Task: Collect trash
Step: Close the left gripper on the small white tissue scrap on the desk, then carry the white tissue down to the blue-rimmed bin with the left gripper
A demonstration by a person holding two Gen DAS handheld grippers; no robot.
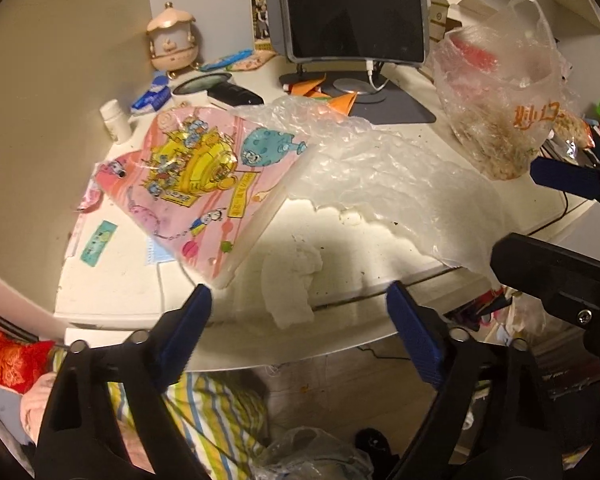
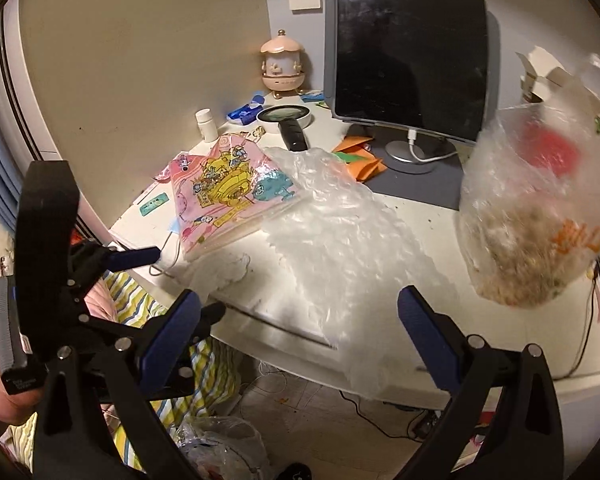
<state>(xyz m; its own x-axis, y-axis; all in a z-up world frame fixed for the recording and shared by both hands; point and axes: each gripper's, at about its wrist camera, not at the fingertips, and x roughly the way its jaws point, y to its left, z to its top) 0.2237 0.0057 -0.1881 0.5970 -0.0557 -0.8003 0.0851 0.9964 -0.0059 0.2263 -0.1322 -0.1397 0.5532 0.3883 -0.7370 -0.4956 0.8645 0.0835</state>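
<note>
While both hang over the worktop [image 1: 340, 240] edge, the left hand-held gripper [image 1: 300, 300] and right hand-held gripper [image 2: 300, 308] gape wide, empty; the trash bag [image 2: 536, 216] sits at two o'clock.

Orange lettering on the trash bag is the only clear writing.

The clear plastic bag [image 1: 500, 92] of food scraps carries orange Chinese characters printed low on its side; in the left wrist view the first looks like "妙", the rest run off the crease, and in the right wrist view the same print [image 2: 580, 238] is too blurred to read. The pink cartoon pouch [image 1: 196, 184] has a yellow banner with small characters, too small to make out. The teal sticker [image 1: 98, 243] on the desk bears print that cannot be read either.
</note>
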